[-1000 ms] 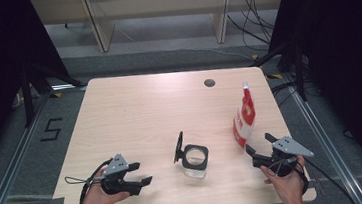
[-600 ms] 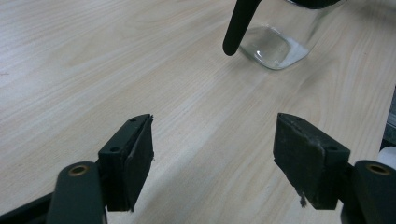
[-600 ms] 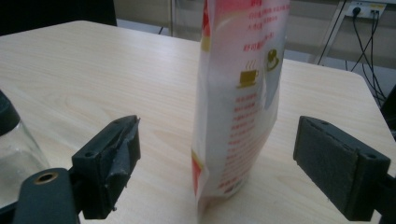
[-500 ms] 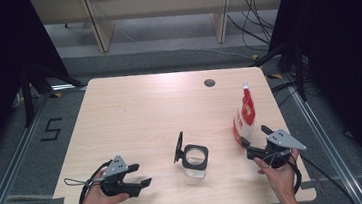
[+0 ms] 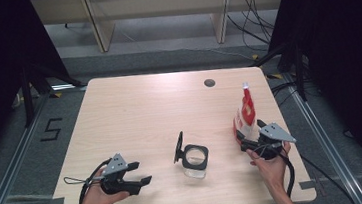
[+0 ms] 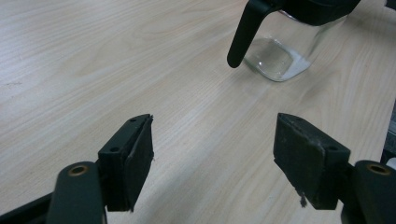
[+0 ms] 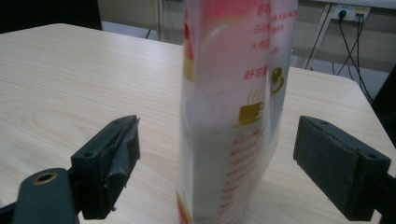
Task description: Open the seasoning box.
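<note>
From above, the right gripper (image 5: pixel 249 136) has slid in across the table (image 5: pixel 139 111) since a second ago, when it sat back near the front edge; now its jaws reach up to the base of the red-and-white pouch (image 5: pixel 245 112), which stands upright toward the table's right side. The left gripper (image 5: pixel 140 172) hasn't budged — parked near the front left, jaws apart, holding nothing. Between them stands the glass jar (image 5: pixel 194 159), its black lid flipped up.

Along the left gripper's jaws now: both pads spread wide over bare wood, and the jar (image 6: pixel 280 56) sits ahead and off to the right, well apart, its hinged lid (image 6: pixel 245 32) hanging toward the camera. A little white powder seems to lie in its bottom.

Over to the right gripper view: the pouch (image 7: pixel 233 116) stands squarely between the two pads, clear daylight on either side, so no grip yet. That approach looks finished; I'd say the squeeze on the pouch comes next, likely to carry it to the open jar.
</note>
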A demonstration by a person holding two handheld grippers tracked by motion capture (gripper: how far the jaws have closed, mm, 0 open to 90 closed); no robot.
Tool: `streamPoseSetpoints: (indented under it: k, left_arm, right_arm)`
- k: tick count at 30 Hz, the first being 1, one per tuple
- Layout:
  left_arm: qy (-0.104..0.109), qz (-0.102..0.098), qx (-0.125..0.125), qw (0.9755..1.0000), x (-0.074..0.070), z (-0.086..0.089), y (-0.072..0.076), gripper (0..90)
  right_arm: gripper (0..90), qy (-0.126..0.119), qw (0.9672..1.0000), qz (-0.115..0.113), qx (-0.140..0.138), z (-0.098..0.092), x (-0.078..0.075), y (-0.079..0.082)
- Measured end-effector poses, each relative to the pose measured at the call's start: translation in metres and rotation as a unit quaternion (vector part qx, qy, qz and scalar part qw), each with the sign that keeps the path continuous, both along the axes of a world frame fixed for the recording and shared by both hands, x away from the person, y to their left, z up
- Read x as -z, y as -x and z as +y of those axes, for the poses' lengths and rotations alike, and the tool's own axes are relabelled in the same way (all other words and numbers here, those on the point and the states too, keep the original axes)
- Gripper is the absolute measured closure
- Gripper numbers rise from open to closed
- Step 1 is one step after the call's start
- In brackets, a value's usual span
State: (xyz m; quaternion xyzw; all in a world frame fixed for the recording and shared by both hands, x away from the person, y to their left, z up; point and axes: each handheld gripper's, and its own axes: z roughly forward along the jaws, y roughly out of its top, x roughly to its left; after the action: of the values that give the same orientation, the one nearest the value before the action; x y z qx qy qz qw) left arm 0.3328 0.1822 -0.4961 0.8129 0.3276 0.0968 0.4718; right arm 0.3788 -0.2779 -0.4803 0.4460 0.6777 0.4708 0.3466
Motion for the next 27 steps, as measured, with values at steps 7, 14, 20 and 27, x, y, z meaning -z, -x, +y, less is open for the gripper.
streamPoseSetpoints:
  k: [7, 14, 20, 27]
  left_arm:
    - [0.004, 0.008, -0.002, 1.0000, 0.002, -0.002, 0.000, 28.6]
    - [0.006, 0.007, -0.001, 1.0000, 0.001, -0.001, 0.002, 28.6]
    - [0.006, 0.004, -0.001, 1.0000, 0.001, 0.000, 0.002, 28.5]
    - [0.007, 0.000, -0.002, 1.0000, 0.000, 0.002, 0.002, 28.5]
  right_arm:
    - [18.0, 0.006, 0.9999, 0.000, 0.009, -0.002, 0.002, -0.007]
    - [34.0, 0.016, 0.9999, 0.005, 0.004, -0.008, 0.001, -0.007]
    - [40.4, 0.020, 0.9998, 0.004, -0.005, -0.006, 0.001, -0.006]
    - [44.6, 0.015, 0.9995, 0.013, -0.026, -0.013, -0.002, -0.006]
